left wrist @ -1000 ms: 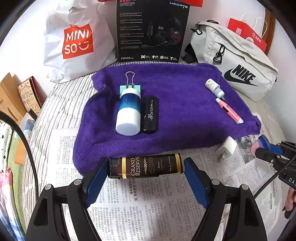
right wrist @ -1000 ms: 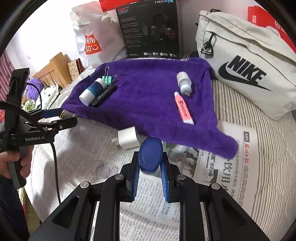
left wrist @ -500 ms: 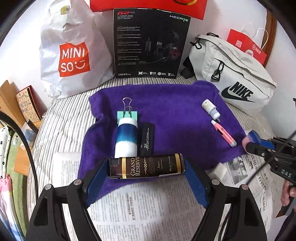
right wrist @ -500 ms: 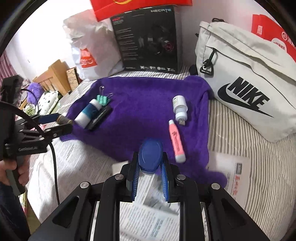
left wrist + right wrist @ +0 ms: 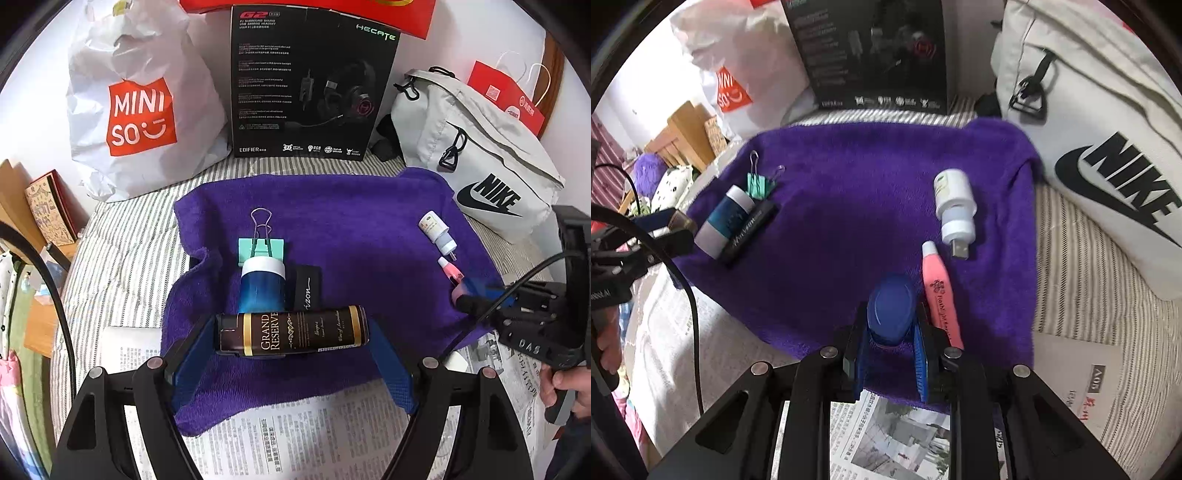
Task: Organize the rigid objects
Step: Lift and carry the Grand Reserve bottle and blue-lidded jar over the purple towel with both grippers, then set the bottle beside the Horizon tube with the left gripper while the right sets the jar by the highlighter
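The left gripper [image 5: 291, 338] is clamping a brown "Grand Reserve" tube [image 5: 291, 332] crosswise over the purple towel's [image 5: 351, 206] near edge, while the right gripper [image 5: 891, 332] is pinching a blue-capped item [image 5: 891, 306] beside the pink tube [image 5: 940, 291]. Farther back, a blue-and-white bottle [image 5: 262, 284], black case [image 5: 307, 288] and green binder clip [image 5: 261, 247] are lying together on the towel.

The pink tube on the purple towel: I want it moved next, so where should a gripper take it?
Grip the pink tube across its narrow middle, coming from above. It lies flat on the towel, and the blue-capped item in the right gripper crowds its near end.
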The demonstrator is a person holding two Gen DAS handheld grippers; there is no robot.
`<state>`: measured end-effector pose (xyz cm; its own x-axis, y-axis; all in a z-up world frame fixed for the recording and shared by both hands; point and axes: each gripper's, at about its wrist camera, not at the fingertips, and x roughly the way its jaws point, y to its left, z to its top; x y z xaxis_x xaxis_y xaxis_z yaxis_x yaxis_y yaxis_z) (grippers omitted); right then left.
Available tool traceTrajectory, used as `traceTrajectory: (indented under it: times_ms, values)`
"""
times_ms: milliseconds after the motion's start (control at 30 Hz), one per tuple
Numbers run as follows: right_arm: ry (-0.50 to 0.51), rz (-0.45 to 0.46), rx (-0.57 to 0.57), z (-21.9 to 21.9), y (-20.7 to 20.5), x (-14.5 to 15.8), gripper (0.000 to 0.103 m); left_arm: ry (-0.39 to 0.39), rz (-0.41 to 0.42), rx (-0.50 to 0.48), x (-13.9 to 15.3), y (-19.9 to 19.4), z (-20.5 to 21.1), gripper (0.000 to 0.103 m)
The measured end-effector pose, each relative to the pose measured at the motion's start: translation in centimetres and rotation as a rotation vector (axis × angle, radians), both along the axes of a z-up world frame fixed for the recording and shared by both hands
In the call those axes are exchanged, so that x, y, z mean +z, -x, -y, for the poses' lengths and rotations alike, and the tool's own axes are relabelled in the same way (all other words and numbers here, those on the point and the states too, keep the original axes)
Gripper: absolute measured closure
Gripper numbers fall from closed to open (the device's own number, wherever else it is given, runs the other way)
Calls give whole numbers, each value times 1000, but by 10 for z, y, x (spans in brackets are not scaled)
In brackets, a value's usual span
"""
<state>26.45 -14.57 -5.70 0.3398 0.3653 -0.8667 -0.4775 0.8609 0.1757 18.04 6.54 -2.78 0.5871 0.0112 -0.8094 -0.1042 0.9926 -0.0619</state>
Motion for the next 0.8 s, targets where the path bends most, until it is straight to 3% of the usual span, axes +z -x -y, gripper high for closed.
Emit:
traceTrajectory:
  times_ms: [233,400,800]
  values:
    - [14,-31,6,-4,-1,-8,80,5,-10,-2,-3,-8,-1,22]
    - [-12,-45,-16,5,-2,-7,63,-2,-15,-9,-4,-13,-1,22]
    - [-29,-13,-8,17,7,14,52,-4,-32,-50,-8,-28,17,22]
